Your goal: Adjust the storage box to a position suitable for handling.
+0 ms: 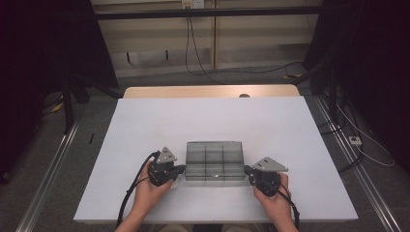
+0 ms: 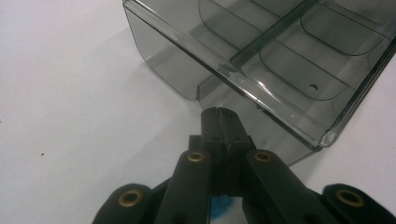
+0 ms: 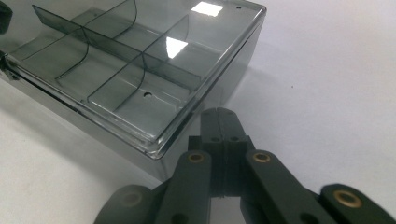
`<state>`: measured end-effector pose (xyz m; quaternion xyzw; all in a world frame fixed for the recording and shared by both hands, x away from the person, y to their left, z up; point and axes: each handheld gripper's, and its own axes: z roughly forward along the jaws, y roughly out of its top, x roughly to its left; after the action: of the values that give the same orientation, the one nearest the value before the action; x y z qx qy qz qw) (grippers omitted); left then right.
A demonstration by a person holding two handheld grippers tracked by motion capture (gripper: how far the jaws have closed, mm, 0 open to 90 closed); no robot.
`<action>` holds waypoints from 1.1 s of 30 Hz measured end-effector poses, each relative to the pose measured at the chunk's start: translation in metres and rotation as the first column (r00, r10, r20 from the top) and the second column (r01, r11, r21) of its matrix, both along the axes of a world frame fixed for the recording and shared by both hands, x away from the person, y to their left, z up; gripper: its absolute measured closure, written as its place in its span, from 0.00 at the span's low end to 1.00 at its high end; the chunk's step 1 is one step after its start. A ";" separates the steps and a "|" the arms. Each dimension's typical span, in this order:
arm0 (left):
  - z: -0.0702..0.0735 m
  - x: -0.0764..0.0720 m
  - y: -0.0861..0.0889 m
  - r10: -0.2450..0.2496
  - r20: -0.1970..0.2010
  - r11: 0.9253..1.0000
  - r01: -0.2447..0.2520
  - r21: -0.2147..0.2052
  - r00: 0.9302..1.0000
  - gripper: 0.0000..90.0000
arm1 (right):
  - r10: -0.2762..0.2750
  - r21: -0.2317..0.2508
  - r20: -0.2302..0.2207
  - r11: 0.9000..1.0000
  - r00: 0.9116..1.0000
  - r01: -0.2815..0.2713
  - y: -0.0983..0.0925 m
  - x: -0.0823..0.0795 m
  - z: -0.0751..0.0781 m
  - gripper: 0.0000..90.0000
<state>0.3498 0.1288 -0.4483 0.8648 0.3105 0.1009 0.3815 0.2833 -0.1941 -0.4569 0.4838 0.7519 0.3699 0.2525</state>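
1. Bracing the smoked clear box (image 1: 214, 161) from both ends is the step I judge to be in hand — it sits on the white table (image 1: 145, 125) toward the near edge, at about 6 o'clock from the table's middle, its lid down over six compartments that look empty.
2. My left gripper (image 1: 181, 169) lies at the box's 9 o'clock end, jaws pressed together with nothing between them; in the left gripper view the closed tips (image 2: 219, 112) sit just beside the lower wall of the box (image 2: 261, 70), and I cannot tell whether they touch it.
3. My right gripper (image 1: 247, 170) mirrors it at the 3 o'clock end, jaws likewise closed on nothing; in the right gripper view the tips (image 3: 220, 112) stand against the corner of the box (image 3: 140, 79).
4. To do this well I would keep both tips low and level, press evenly from each side so the box does not skid or twist, and go gently — the plastic looks light and slick.
5. Both hands (image 1: 152, 191) rest low on the table, wrists back toward 6 o'clock, each gripper pointing inward along the table surface.
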 end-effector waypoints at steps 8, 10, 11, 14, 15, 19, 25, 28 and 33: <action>0.004 0.001 0.007 0.021 -0.006 0.999 -0.021 -0.030 1.000 0.90 | -0.004 0.051 0.031 0.999 1.000 0.002 -0.007 0.000 0.008 0.94; 0.005 0.002 0.010 0.036 -0.006 0.999 -0.036 -0.037 0.999 0.83 | -0.013 0.069 0.046 0.998 0.999 0.010 -0.010 0.001 0.011 0.90; 0.007 0.003 0.012 0.041 -0.011 0.998 -0.041 -0.040 0.999 0.83 | -0.013 0.069 0.046 0.998 0.999 0.010 -0.010 0.001 0.011 0.90; 0.011 0.003 0.018 0.073 -0.009 0.996 -0.073 -0.059 0.997 0.75 | -0.027 0.087 0.063 0.996 0.998 0.022 -0.014 0.002 0.016 0.81; 0.011 0.003 0.019 0.076 -0.011 0.995 -0.076 -0.064 0.997 0.75 | -0.027 0.087 0.063 0.996 0.998 0.022 -0.014 0.002 0.016 0.81; 0.013 0.002 0.020 0.082 -0.021 0.994 -0.083 -0.076 0.996 0.59 | -0.035 0.131 0.079 0.991 0.996 0.024 -0.017 0.003 0.026 0.60; 0.016 0.003 0.023 0.082 -0.049 0.992 -0.086 -0.094 0.995 0.49 | 0.017 0.179 0.052 0.984 0.999 -0.026 -0.013 0.004 0.029 0.41; 0.018 0.002 0.024 0.082 -0.054 0.990 -0.088 -0.106 0.995 0.42 | 0.049 0.188 0.046 0.981 0.998 -0.057 -0.006 0.003 0.032 0.36; 0.021 0.001 0.025 0.075 -0.049 0.989 -0.081 -0.124 0.996 0.32 | 0.099 0.203 0.064 0.973 0.993 -0.110 0.002 0.001 0.036 0.30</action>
<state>0.3505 0.1541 -0.4268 0.8283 0.3581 0.0770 0.4241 0.2841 -0.1926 -0.4206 0.4570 0.7268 0.4715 0.2013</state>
